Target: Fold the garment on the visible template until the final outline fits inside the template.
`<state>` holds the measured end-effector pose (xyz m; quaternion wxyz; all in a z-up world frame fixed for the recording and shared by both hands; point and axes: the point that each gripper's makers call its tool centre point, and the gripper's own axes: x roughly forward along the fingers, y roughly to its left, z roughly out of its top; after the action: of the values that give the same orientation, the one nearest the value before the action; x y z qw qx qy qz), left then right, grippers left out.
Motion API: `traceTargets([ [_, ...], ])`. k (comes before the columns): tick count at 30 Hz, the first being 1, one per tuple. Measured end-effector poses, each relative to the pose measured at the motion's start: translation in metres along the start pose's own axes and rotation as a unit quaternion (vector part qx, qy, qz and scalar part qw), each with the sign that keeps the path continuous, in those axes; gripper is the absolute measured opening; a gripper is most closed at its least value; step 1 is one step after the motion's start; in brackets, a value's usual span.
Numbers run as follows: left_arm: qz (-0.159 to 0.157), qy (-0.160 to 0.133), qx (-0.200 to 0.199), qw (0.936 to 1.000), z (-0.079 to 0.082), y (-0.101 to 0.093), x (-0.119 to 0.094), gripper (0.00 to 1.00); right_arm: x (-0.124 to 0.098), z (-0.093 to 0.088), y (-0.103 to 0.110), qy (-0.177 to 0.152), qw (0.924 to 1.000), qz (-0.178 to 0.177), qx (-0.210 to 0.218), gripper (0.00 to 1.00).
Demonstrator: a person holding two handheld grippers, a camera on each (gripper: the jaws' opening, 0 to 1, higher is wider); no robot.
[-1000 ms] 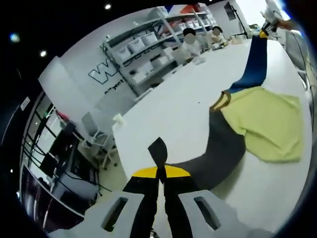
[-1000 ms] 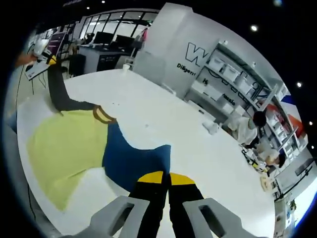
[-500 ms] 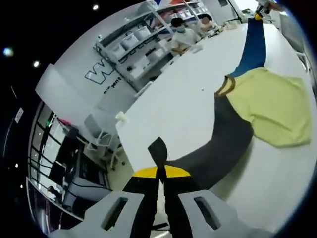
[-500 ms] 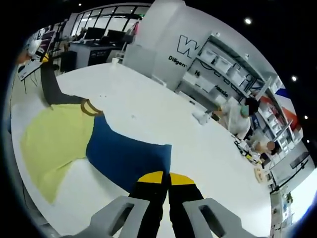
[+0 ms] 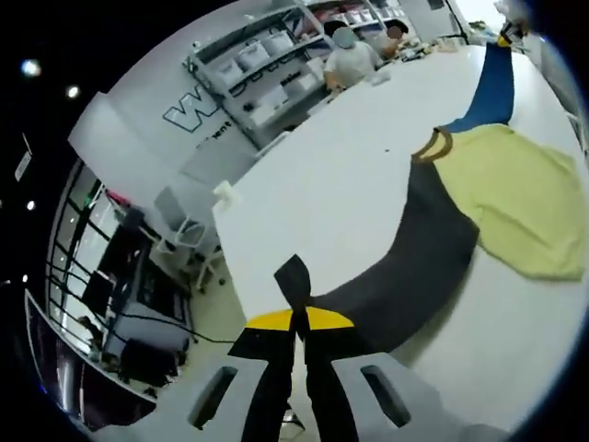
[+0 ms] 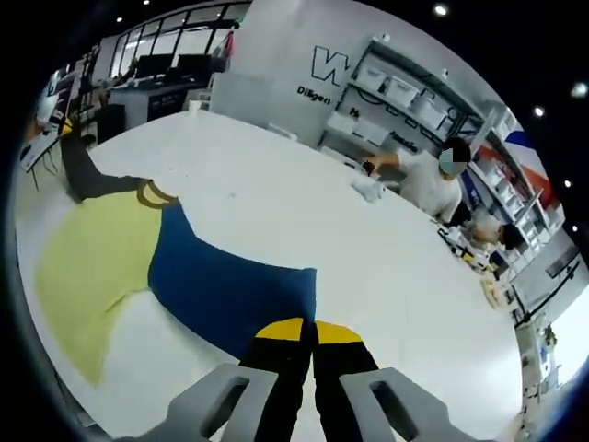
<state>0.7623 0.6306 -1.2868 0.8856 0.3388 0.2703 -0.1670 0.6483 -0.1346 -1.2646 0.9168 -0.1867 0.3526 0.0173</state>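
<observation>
A garment with a yellow body (image 5: 520,203), a brown collar (image 5: 433,147), a dark grey sleeve (image 5: 423,249) and a blue sleeve (image 5: 492,92) lies spread on the white table (image 5: 340,184). My left gripper (image 5: 296,313) is shut on the cuff of the grey sleeve, whose tip sticks up past the jaws. My right gripper (image 6: 308,331) is shut on the cuff of the blue sleeve (image 6: 225,290). The yellow body (image 6: 87,267) and grey sleeve (image 6: 87,175) lie beyond it. Both sleeves stretch outward from the collar (image 6: 152,195).
A person in white (image 6: 428,180) leans over the table's far side, with others seated behind. Shelves with white bins (image 5: 267,64) line the wall. Chairs and desks (image 5: 179,230) stand past the table's edge. Small items (image 6: 368,189) lie on the table near the person.
Both grippers have drawn apart, so each sleeve lies longer and flatter. Both views have shifted with the hands. The person in white has leaned in over the table.
</observation>
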Motion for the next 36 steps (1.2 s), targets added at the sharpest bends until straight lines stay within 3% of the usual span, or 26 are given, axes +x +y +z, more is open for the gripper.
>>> traceTargets([
  [7,0.001,0.016,-0.033,0.9993,-0.026,-0.005,0.004,0.06,0.012,-0.014,0.001,0.015,0.9998,-0.001,0.009,0.0],
  [19,-0.01,0.044,-0.029,0.9986,-0.053,-0.018,0.009,0.06,0.026,-0.032,0.003,0.034,0.9991,-0.007,0.025,0.0],
  [26,-0.017,0.066,-0.049,0.9965,-0.074,-0.029,0.014,0.06,0.035,-0.057,0.003,0.054,0.9968,-0.008,0.058,0.0],
  [32,-0.018,0.074,-0.066,0.9949,-0.082,-0.035,0.018,0.06,0.043,-0.077,0.008,0.072,0.995,-0.008,0.069,0.0],
  [36,-0.019,0.081,-0.053,0.9951,-0.086,-0.037,0.019,0.06,0.047,-0.087,0.01,0.081,0.9943,-0.01,0.069,0.0],
])
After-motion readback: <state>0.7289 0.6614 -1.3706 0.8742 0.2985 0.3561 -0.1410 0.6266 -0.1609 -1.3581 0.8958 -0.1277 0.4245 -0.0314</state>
